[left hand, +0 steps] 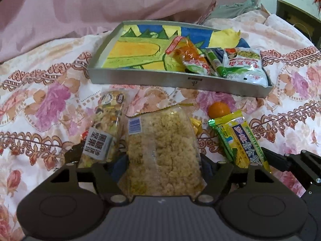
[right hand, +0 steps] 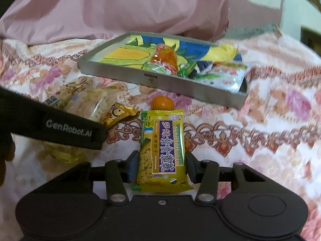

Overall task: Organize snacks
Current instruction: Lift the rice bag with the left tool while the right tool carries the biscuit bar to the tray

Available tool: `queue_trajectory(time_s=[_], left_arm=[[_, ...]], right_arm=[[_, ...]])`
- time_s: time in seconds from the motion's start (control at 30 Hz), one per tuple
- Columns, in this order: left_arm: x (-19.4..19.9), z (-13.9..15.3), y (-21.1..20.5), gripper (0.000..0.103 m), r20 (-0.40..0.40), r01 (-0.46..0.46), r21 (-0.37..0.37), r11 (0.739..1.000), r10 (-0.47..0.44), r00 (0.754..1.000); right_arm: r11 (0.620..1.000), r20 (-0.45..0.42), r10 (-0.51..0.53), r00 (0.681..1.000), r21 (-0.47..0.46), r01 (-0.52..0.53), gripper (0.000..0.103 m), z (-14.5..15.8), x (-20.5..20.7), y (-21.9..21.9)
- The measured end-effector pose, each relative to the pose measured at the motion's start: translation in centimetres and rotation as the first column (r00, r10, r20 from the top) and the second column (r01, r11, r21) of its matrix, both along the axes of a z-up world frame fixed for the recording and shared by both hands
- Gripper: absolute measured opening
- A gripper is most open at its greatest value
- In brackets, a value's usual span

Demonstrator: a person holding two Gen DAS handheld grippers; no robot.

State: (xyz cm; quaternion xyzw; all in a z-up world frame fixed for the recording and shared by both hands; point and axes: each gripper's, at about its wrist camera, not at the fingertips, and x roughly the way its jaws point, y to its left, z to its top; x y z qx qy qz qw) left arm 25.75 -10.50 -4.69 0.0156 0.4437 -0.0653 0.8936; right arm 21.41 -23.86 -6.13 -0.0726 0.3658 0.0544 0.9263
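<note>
A clear packet of puffed rice crisp (left hand: 162, 144) lies on the flowered bedspread, and my left gripper (left hand: 163, 165) is shut on its near end, a pad on each side. Left of it rests a nut bar packet (left hand: 104, 128). My right gripper (right hand: 162, 166) is shut on a yellow and purple biscuit packet (right hand: 162, 148), also seen in the left wrist view (left hand: 240, 140). Beyond both stands a grey metal tray (left hand: 180, 82) with a bright picture lining, holding a white and green packet (left hand: 244, 66), an orange-wrapped snack (left hand: 190, 56) and a green stick (left hand: 216, 64).
A small orange sweet (right hand: 162, 102) lies between the biscuit packet and the tray (right hand: 170, 84). A gold wrapper (right hand: 120, 114) sits beside the left gripper's black body (right hand: 60, 128). Pink bedding is heaped behind the tray. The tray's left half holds nothing.
</note>
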Motion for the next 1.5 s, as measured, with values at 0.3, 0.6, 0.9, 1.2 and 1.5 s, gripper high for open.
queue_trajectory(time_s=[0.3, 0.6, 0.9, 1.2, 1.5], left_arm=[[-0.4, 2.0, -0.9, 0.077, 0.053, 0.004, 0.007, 1.0, -0.004, 0.999], [1.0, 4.3, -1.8, 0.077, 0.122, 0.006, -0.018, 1.0, -0.003, 0.993], [4.0, 5.8, -2.5, 0.077, 0.173, -0.015, -0.063, 0.998, 0.026, 0.985], [7.4, 6.8, -3.0, 0.077, 0.222, -0.031, -0.088, 0.996, 0.05, 0.974], [11.5, 6.2, -2.9, 0.077, 0.232, -0.067, -0.093, 0.993, 0.087, 0.969]], right_arm=[[0.999, 0.073, -0.022, 0.997, -0.035, 0.025, 0.05, 1.1, -0.5, -0.4], [0.993, 0.131, -0.105, 0.986, 0.064, 0.098, 0.05, 3.3, -0.2, -2.7], [0.985, 0.183, -0.147, 0.972, 0.118, 0.127, 0.05, 4.6, 0.4, -4.2], [0.981, 0.234, -0.172, 0.957, 0.133, 0.144, 0.05, 5.8, 2.4, -5.4], [0.982, 0.307, -0.166, 0.937, 0.137, 0.129, 0.05, 6.2, 7.9, -6.2]])
